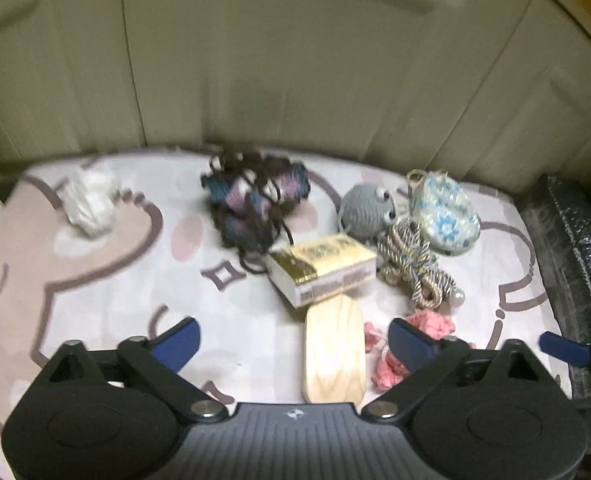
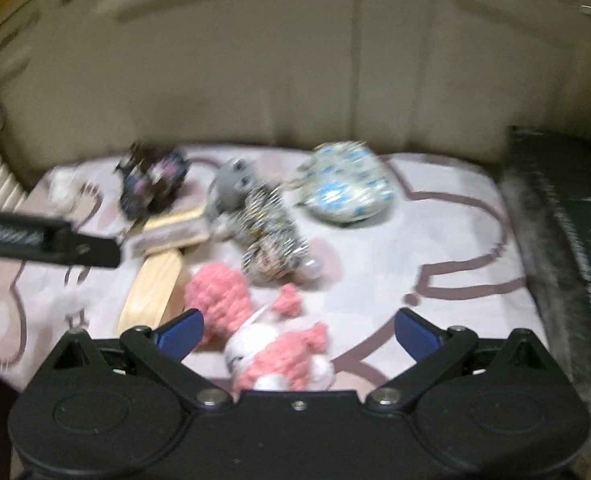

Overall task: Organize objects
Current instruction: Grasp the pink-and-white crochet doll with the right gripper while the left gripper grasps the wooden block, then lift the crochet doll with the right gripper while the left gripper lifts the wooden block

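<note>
Left wrist view is showing, far left, a white fluffy wad (image 1: 89,204) lying on the patterned cloth (image 1: 107,280), then a dark blue-and-purple yarn bundle (image 1: 253,200), a tan book-like box (image 1: 323,274), a pale wooden block (image 1: 334,354) sitting between the spread left claw (image 1: 295,342), a grey googly-eyed toy (image 1: 367,210), striped cord (image 1: 413,264) and a blue floral pouch (image 1: 447,216). Right wrist view is blurring everything; a pink-and-white knitted toy (image 2: 271,340) is lying between the spread right claw (image 2: 299,334), untouched.
</note>
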`<state>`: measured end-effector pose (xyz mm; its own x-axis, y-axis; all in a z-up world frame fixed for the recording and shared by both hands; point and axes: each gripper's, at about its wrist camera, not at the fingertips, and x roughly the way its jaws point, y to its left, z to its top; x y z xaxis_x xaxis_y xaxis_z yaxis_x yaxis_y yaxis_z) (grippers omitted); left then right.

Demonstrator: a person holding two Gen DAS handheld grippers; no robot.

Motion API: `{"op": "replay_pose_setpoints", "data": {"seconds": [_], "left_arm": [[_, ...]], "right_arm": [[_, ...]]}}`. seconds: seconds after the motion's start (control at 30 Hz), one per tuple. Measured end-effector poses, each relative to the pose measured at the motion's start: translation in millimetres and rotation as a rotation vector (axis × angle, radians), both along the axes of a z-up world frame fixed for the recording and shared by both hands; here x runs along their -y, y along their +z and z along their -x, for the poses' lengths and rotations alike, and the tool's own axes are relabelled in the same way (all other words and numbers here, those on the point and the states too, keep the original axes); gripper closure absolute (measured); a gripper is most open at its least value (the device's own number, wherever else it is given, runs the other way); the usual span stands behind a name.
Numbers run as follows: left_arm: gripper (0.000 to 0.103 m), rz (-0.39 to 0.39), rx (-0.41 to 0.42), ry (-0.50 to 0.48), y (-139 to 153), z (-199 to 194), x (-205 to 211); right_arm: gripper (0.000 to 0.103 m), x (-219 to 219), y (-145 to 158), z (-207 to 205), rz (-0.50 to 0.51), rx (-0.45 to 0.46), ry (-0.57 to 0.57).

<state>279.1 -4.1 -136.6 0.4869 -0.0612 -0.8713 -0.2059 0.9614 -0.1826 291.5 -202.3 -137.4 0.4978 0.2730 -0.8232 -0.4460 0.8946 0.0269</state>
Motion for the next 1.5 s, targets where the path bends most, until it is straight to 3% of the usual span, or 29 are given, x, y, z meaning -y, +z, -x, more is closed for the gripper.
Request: {"op": "replay_pose_setpoints", "data": {"seconds": [0.03,0.23,0.37,0.53,0.63,0.97,1.23,1.37,1.5], "left_arm": [[0.012,0.011,-0.011,-0.005,-4.7,-1.4,0.5],[0.03,0.04,-0.065,-0.027,-22.3,-7.0,4.3],[0.033,0.061,-0.079,-0.024,-28.8,-10.0,5.1],[0.033,0.073,-0.093,-0.034,-37.2,-14.4,12.2],[0.033,0.079,-0.101,-0.032,-43.0,-16.8,15.3],[0.04,0.038,-0.113,-0.04,-54.5,-23.2,28.3],[0.044,-0.053,-0.104,-0.081,-57.4,-23.7,40.7],[0.057,-0.028,-0.089,-0.083,-54.9,-21.6,40.9],[0.058,-0.028,-0.086,-0.078,-53.4,-16.5,42.8]], "right_arm": [[0.013,-4.3,-2.3,0.6,0.019,0.003,0.022],[0.025,-21.7,-19.1,-1.7,0.102,-0.011,0.108],[0.025,-28.4,-31.6,-4.3,0.131,-0.033,0.127],[0.044,-25.7,-39.1,-9.2,0.104,-0.091,0.101],[0.048,-23.8,-36.4,-9.4,0.091,-0.113,0.094],[0.049,5.4,-30.0,-8.9,0.141,-0.248,-0.076],[0.048,2.8,-36.7,-7.6,0.15,-0.264,-0.047],[0.047,2.0,-45.5,-10.3,0.14,-0.257,-0.033],[0.051,5.5,-42.4,-10.0,0.12,-0.263,-0.034]]}}
